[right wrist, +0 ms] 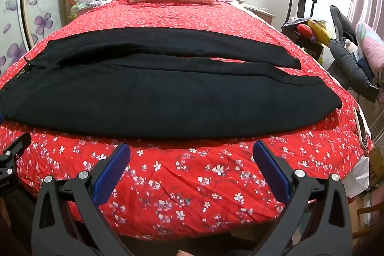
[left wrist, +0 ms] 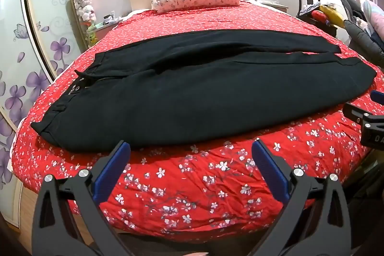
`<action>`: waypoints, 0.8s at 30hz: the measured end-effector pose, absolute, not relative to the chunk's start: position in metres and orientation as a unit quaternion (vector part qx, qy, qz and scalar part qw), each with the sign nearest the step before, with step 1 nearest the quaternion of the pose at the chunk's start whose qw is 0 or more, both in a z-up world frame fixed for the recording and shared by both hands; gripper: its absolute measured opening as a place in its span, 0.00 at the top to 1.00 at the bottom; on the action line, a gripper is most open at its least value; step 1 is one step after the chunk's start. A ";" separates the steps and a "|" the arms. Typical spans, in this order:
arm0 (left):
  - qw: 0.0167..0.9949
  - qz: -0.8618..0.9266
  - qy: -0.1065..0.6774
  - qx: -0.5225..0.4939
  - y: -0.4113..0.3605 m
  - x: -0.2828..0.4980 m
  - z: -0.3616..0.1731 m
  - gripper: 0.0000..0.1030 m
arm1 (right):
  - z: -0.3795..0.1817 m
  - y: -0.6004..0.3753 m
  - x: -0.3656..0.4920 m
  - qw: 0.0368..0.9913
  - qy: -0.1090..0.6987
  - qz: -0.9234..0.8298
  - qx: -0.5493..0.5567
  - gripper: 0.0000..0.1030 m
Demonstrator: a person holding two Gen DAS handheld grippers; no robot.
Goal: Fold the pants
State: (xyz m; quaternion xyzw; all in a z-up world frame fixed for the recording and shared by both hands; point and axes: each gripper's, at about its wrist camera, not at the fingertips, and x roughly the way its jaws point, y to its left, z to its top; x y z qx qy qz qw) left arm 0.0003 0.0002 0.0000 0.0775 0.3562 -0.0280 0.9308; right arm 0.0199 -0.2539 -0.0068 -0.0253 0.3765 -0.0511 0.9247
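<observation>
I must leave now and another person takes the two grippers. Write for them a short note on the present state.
Left gripper: open, holding nothing, above the near edge of the bed.
Right gripper: open, holding nothing, above the same edge.
Black pants: spread flat across the red floral cover, waistband on the left, leg ends on the right, the two legs lying side by side.
Done: pants laid out; no fold visible.
Left: all folding. Probably first bring one leg over the other, then fold along the length.
</observation>
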 end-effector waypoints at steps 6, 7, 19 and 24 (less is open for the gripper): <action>0.931 -0.028 0.357 0.077 0.000 0.000 0.000 0.02 | -0.007 -0.254 0.020 0.924 0.378 -0.051 -0.026 0.01; 0.931 -0.028 0.357 0.077 0.000 0.000 0.000 0.02 | -0.007 -0.254 0.020 0.924 0.378 -0.051 -0.026 0.01; 0.930 -0.028 0.358 0.077 -0.002 -0.002 -0.001 0.02 | -0.011 -0.252 0.021 0.923 0.380 -0.051 -0.026 0.01; 0.930 -0.028 0.358 0.077 -0.002 -0.001 -0.001 0.02 | -0.012 -0.254 0.019 0.923 0.380 -0.051 -0.025 0.01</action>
